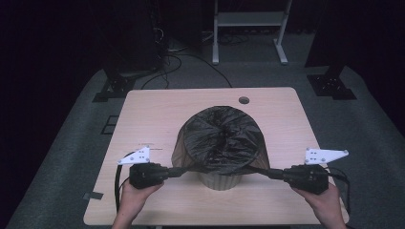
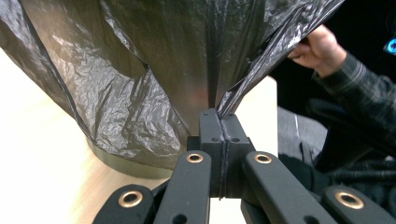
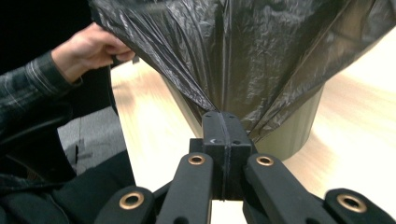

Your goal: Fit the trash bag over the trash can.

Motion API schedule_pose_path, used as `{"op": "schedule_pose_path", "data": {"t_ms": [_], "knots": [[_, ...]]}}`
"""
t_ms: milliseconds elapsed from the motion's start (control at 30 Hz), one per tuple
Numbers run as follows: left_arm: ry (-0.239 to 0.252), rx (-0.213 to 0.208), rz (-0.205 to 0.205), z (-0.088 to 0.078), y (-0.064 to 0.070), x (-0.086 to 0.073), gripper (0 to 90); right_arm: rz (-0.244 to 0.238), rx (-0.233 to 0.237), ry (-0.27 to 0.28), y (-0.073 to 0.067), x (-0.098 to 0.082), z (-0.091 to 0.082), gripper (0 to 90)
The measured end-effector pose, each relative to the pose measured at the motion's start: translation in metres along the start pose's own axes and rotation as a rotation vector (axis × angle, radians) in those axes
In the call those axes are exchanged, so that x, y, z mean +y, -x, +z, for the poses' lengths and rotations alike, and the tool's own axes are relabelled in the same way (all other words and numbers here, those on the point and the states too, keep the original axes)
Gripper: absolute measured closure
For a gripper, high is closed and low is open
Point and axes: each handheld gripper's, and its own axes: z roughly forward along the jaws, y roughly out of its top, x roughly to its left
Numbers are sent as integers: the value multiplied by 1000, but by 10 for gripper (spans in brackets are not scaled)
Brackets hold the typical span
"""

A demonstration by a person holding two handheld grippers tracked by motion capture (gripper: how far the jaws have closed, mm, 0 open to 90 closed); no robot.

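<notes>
I look down on a pale wooden table on a grey carpeted floor, in a dark room. Near the middle of the table stands a round bin, draped over its top and sides with a black plastic bag (thin, crinkled, slightly see-through).

My left gripper reaches in from the near left, held in my left hand. Its jaws are pressed together on the bag's edge at the bin's left side. In the left gripper view, the gripper has a fold of the bag pinched tight between the jaws, and the film fans upward from that pinch. The bin shows beneath the bag's hem.

My right gripper comes in from the near right, held in my right hand, and is likewise clamped on the bag's edge at the bin's right side. In the right gripper view, the gripper grips a gathered pleat of the bag, with the ribbed bin behind it.

The bag is stretched taut between the two grippers, pulled out to left and right beyond the bin's rim.

At the table's far edge is a small round hole. Beyond the table stands a white frame.
</notes>
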Motion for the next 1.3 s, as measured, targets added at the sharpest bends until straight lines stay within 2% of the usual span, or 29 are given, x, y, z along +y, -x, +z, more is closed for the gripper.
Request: {"op": "schedule_pose_path", "data": {"t_ms": [100,167,233,333,400,533,633,733,767,800,867,900,967,1133,1233,1300], "knots": [[-37,14,2,3,0,-2,897,-1,0,-23,0,-3,4,900],[-52,36,-4,3,-3,-4,897,4,-24,-41,2,-5,5,900],[-30,40,-24,0,-8,-7,896,12,-29,-39,5,-8,4,900],[29,15,-52,-6,-13,-9,896,28,-31,-29,9,-10,1,900],[44,6,-62,-8,-15,-11,896,34,-33,-25,11,-11,0,900],[24,9,-82,-6,-19,-17,896,49,-40,-51,16,-17,2,900],[17,14,-76,-4,-18,-17,893,56,-37,-89,19,-20,5,900],[11,21,-76,-5,-19,-18,864,48,-38,-31,17,-14,-4,713],[9,28,-74,-6,-19,-18,840,39,-36,-12,16,-11,-8,689],[12,33,-73,-7,-20,-17,798,19,-58,25,14,-7,-14,633],[13,29,-72,-11,-20,-14,611,-10,-76,73,11,3,-23,537],[18,32,-59,-14,-19,-12,560,-23,-91,90,11,7,-25,516],[52,25,-36,-22,-16,-6,467,-35,-85,102,12,16,-25,496],[119,-2,11,-43,-7,10,326,-66,-70,99,22,32,-12,466],[148,25,36,-48,-7,18,293,-82,-50,67,30,36,1,449],[152,37,44,-47,-11,23,281,-87,-34,65,35,37,8,458]]}}
